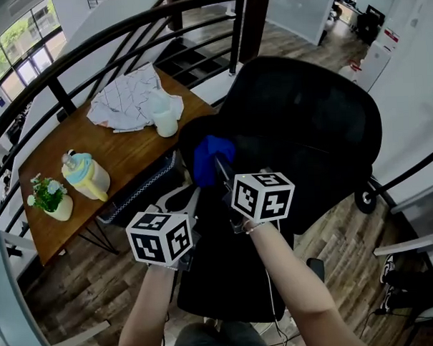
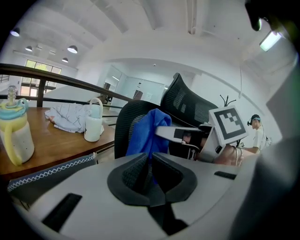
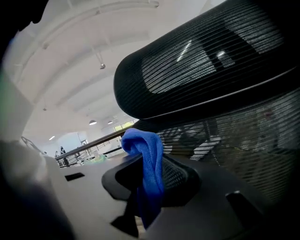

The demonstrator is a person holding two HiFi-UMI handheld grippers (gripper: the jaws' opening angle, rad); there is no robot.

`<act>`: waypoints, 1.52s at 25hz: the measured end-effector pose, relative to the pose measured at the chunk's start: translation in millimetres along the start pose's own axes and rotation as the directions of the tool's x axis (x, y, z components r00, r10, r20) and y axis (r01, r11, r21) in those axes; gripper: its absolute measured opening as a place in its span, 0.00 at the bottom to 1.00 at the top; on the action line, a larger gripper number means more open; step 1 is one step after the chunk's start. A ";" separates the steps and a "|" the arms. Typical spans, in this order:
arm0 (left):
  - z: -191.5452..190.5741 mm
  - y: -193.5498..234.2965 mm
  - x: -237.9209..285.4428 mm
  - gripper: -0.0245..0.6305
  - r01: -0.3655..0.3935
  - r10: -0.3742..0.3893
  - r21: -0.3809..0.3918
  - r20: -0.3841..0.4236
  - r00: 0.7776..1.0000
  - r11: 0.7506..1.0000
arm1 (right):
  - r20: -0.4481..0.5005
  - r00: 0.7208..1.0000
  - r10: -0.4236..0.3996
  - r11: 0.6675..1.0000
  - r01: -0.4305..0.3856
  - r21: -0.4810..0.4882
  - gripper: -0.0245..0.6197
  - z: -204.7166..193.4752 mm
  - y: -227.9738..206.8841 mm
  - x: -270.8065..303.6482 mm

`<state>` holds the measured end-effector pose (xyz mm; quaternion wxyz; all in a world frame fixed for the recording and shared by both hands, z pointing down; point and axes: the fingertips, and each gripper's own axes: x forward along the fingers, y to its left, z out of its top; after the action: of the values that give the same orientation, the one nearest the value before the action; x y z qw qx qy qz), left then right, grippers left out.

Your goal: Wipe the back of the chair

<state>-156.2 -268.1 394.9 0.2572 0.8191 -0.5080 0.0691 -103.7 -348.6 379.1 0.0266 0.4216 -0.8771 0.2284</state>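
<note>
I look down on a wooden worktop (image 1: 122,148) carrying a crumpled white cloth (image 1: 127,101), a white jug (image 1: 165,119), a yellow-and-blue bottle (image 1: 86,176) and a small potted plant (image 1: 51,197).

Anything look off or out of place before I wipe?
Nothing stands out. The right gripper is shut on the blue cloth beside the chair back. On the table, the bottle and jug stand upright.
</note>
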 end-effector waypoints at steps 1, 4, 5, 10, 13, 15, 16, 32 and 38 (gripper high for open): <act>-1.2 -1.1 1.9 0.09 0.002 -0.002 -0.004 -0.003 1.000 1.000 | -0.001 1.000 -0.006 1.000 0.006 0.000 0.20 -0.5 -4.4 -1.4; -6.1 -5.5 8.5 0.09 0.009 -0.009 -0.005 -0.018 1.000 1.000 | -0.002 1.000 -0.012 1.000 0.012 -0.007 0.20 -0.9 -12.6 -6.6; -7.2 -6.5 10.7 0.09 0.012 -0.012 -0.003 -0.022 1.000 1.000 | -0.001 1.000 -0.014 1.000 0.014 -0.013 0.20 -0.8 -14.0 -7.9; -9.6 -9.5 20.2 0.09 0.024 -0.024 -0.001 -0.032 0.999 1.000 | 0.010 0.999 -0.042 0.999 0.043 -0.014 0.20 -1.6 -25.5 -18.2; -10.4 -15.8 26.9 0.09 0.039 -0.039 0.006 -0.040 0.998 0.999 | 0.007 0.998 -0.054 0.998 0.054 0.012 0.20 0.7 -36.3 -27.7; -11.1 -21.3 31.0 0.09 0.051 -0.051 0.009 -0.044 0.998 0.999 | 0.012 0.997 -0.071 0.997 0.071 0.015 0.20 3.9 -45.2 -36.0; -12.2 -24.9 32.7 0.09 0.059 -0.058 0.010 -0.047 0.997 0.998 | 0.015 0.997 -0.082 0.997 0.082 0.013 0.19 5.1 -49.8 -40.9; -34.3 -105.3 74.0 0.09 0.192 -0.185 0.051 -0.120 0.975 0.980 | 0.063 0.976 -0.210 0.974 0.204 0.098 0.19 16.1 -123.5 -114.8; -36.1 -130.5 88.2 0.09 0.229 -0.219 0.067 -0.135 0.966 0.971 | 0.084 0.953 -0.292 0.952 0.282 0.120 0.19 19.1 -156.5 -152.3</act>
<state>4.2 -274.8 413.0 0.2615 0.8750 -0.3916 0.1121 114.7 -330.4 384.8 -0.0070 0.5564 -0.7933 0.2471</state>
